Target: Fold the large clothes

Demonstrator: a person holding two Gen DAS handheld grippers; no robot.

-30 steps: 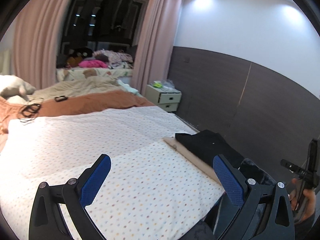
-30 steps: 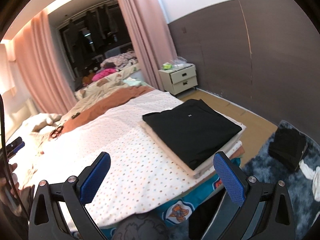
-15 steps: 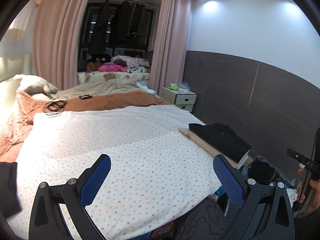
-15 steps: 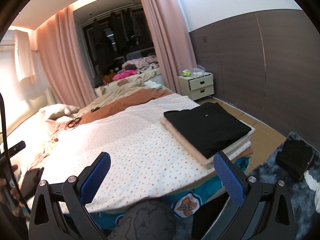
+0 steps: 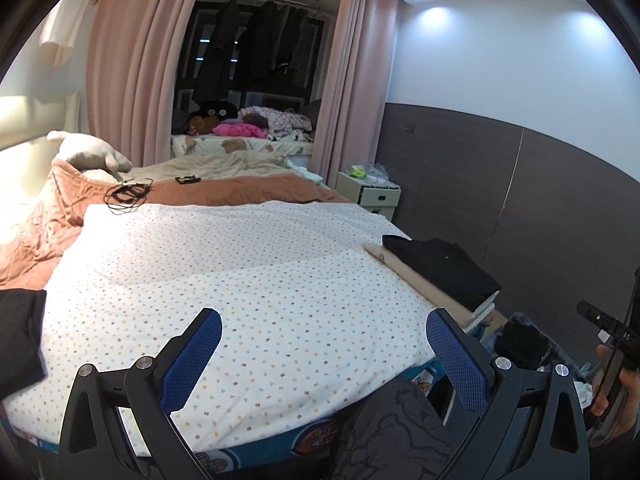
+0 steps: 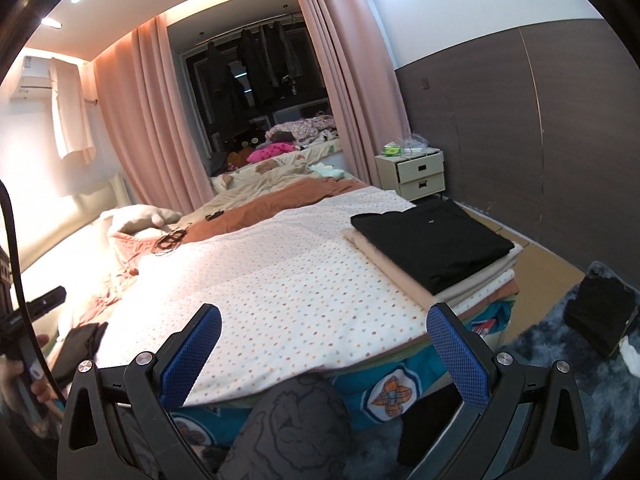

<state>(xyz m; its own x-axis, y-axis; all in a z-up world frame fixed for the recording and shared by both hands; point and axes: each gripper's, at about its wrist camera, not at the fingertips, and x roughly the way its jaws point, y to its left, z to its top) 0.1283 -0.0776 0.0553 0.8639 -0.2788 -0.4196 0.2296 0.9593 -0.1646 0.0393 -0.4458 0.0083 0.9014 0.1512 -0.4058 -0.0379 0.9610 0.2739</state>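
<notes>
A folded black garment (image 6: 432, 240) lies on top of a stack of folded clothes (image 6: 472, 280) at the right-hand corner of the bed (image 5: 240, 280), close to the foot edge; under it show a beige layer, a white one and a rust-coloured one, so four folded pieces can be counted, though more may be hidden. A second dark garment (image 5: 20, 332) lies loose at the left edge of the bed, partly cut off by the frame; a third dark piece (image 6: 600, 316) sits on the grey rug (image 6: 560, 400) on the floor, well apart from the stack.

The left gripper (image 5: 324, 356) hangs above the foot of the bed, pointing along the dotted sheet (image 5: 224, 264), its jaws spread wide and holding nothing; the right gripper (image 6: 324, 356) hangs just off the foot edge at about the same height, jaws likewise wide apart and empty, with the stack ahead to its right. A hand (image 5: 616, 392) grips the right handle at the edge of the left view; another hand (image 6: 20, 380) holds the left handle at the edge of the right view.

The middle of the dotted sheet is flat and bare between the stack and the loose garment; beyond it lies a rust blanket (image 5: 240, 192) with black cables (image 5: 128, 196) on it; a two-drawer nightstand (image 6: 416, 172) stands by the dark wall panel.
</notes>
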